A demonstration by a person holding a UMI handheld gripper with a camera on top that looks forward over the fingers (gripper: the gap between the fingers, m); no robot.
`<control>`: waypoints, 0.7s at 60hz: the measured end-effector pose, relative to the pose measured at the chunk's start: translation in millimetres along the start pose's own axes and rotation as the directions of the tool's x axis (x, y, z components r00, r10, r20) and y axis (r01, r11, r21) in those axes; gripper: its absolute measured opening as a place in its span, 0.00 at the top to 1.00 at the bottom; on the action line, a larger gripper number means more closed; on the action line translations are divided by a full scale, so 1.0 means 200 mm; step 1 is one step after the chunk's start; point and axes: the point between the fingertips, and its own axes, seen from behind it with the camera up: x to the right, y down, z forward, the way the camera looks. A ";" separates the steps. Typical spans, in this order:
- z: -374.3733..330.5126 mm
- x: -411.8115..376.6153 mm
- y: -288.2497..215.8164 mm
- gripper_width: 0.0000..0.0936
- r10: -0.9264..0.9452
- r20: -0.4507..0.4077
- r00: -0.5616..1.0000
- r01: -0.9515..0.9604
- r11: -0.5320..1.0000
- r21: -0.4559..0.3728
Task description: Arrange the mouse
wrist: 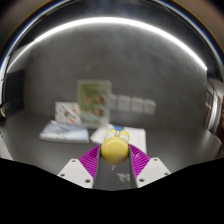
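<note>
A small rounded yellow mouse (114,150) sits between my gripper's fingers (113,158). Both magenta pads (91,157) press on its sides, so the gripper is shut on it. The mouse is held just above the dark grey table (40,150). A pale rectangular mat (132,136) lies on the table just beyond the mouse and is partly hidden by it.
A flat booklet or packet (64,131) lies on the table ahead and to the left. A pale upright box with green print (93,101) stands behind it. Small white items (132,103) sit along the grey back wall.
</note>
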 end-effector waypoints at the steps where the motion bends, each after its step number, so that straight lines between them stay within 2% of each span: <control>1: 0.02 0.08 0.08 0.55 0.006 -0.009 1.000 -0.007 0.999 -0.035; 6: 0.13 0.31 0.44 0.55 0.037 0.007 0.999 -0.035 0.985 -0.166; 10: 0.20 0.39 0.63 0.55 0.060 0.030 0.998 -0.051 0.972 -0.229; 17: 0.29 0.46 0.84 0.54 0.091 0.088 0.992 -0.063 0.956 -0.285; 18: 0.30 0.45 0.86 0.49 0.098 0.103 0.990 -0.066 0.959 -0.277; 19: 0.31 0.45 0.85 0.54 0.108 0.113 0.988 -0.075 0.962 -0.263; 23: 0.29 0.45 0.84 0.54 0.143 0.137 0.980 -0.101 0.957 -0.274; 24: 0.30 0.45 0.84 0.47 0.146 0.145 0.979 -0.102 0.956 -0.275; 25: 0.30 0.45 0.84 0.50 0.146 0.155 0.977 -0.099 0.956 -0.276; 29: 0.29 0.44 0.84 0.42 0.131 0.193 0.972 -0.073 0.958 -0.278; 35: 0.20 0.43 0.84 0.04 0.167 0.221 0.961 -0.094 0.947 -0.308; 37: 0.15 0.43 0.84 0.13 0.182 0.225 0.957 -0.106 0.945 -0.310; 42: 0.01 0.49 0.82 0.10 0.205 0.228 0.952 -0.135 0.947 -0.290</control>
